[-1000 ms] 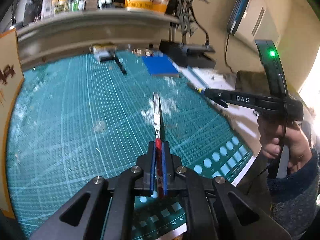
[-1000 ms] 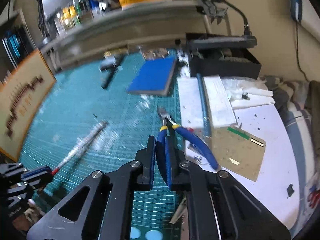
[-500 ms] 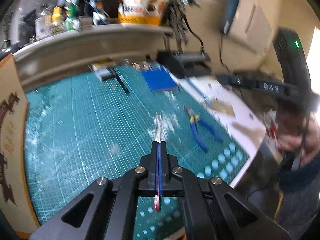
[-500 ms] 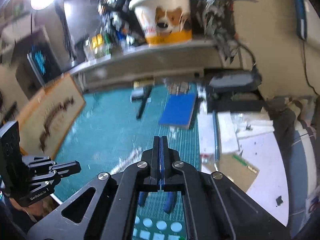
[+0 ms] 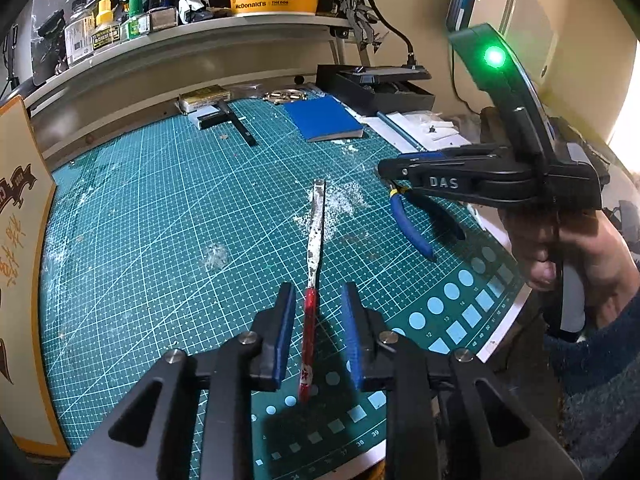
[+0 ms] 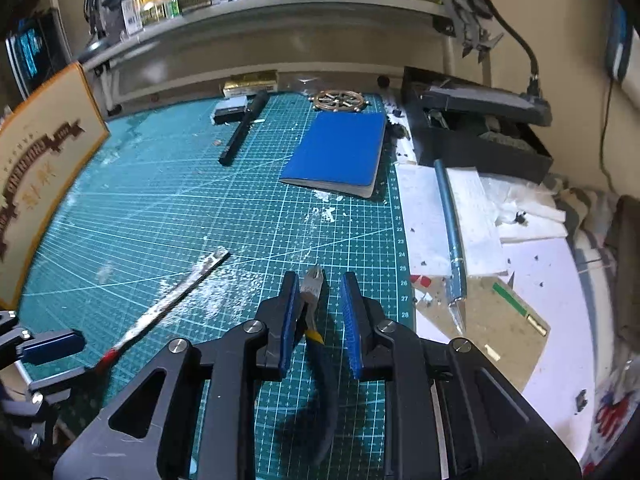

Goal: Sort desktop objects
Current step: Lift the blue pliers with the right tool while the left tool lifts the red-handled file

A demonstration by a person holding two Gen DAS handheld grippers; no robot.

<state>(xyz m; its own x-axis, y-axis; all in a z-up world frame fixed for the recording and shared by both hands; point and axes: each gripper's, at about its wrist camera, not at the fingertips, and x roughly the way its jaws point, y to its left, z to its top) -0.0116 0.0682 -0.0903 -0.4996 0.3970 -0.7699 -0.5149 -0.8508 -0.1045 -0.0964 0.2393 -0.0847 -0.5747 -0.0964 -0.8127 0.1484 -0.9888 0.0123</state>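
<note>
A red-handled metal file (image 5: 313, 256) lies on the green cutting mat (image 5: 160, 220). My left gripper (image 5: 318, 312) is open, its blue pads on either side of the file's red handle. Blue-handled pliers (image 5: 408, 224) lie on the mat to the right. In the right wrist view my right gripper (image 6: 320, 300) is open with the pliers (image 6: 314, 292) between its pads, head pointing away. The file also shows in the right wrist view (image 6: 172, 304). The right gripper (image 5: 472, 180) hovers over the pliers in the left wrist view.
A blue notebook (image 6: 340, 152), a black pen (image 6: 242, 132) and a brass ship's wheel (image 6: 338, 101) lie at the mat's far end. A black box (image 6: 476, 136), a blue craft knife (image 6: 450, 240), papers and cardboard (image 6: 504, 332) sit right. A framed sign (image 6: 36, 184) leans left. A shelf (image 5: 192, 36) holds bottles.
Both grippers were shut and are now open. The left gripper has let go of the file, which lies on the mat. The right gripper has come back down over the pliers.
</note>
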